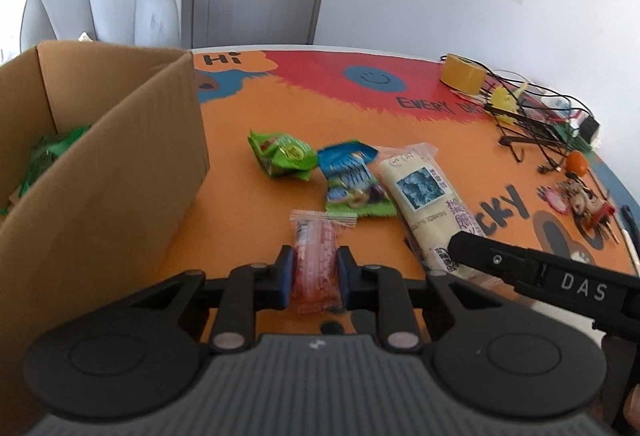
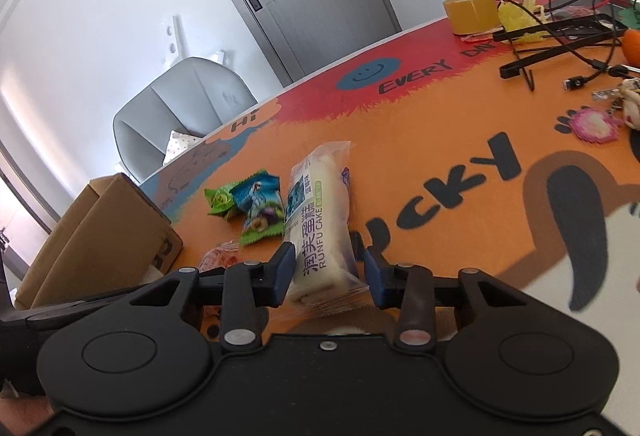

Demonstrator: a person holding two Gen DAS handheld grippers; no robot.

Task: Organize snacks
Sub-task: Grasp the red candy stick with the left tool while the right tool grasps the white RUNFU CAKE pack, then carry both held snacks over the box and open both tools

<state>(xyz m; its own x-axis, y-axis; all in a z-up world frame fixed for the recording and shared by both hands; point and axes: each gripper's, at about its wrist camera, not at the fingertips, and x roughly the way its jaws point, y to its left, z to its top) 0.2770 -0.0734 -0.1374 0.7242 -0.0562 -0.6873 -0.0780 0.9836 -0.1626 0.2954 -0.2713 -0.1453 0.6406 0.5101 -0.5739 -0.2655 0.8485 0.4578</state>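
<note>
My left tool [image 1: 312, 272] clamps the red packet [image 1: 315, 256]; the box [image 1: 100, 172] lies left. My right tool [image 2: 328, 272] straddles the cake [image 2: 320, 232] lengthwise, not yet pinching.

Bright daylight, soft shadows, slightly blurred, fisheye-bent edges.

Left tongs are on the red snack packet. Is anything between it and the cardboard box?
Nothing visible. The left tongs are shut on the red snack packet, and bare orange tabletop separates it from the cardboard box on its left. The box's near wall stands taller than the packet and must be cleared.
</note>
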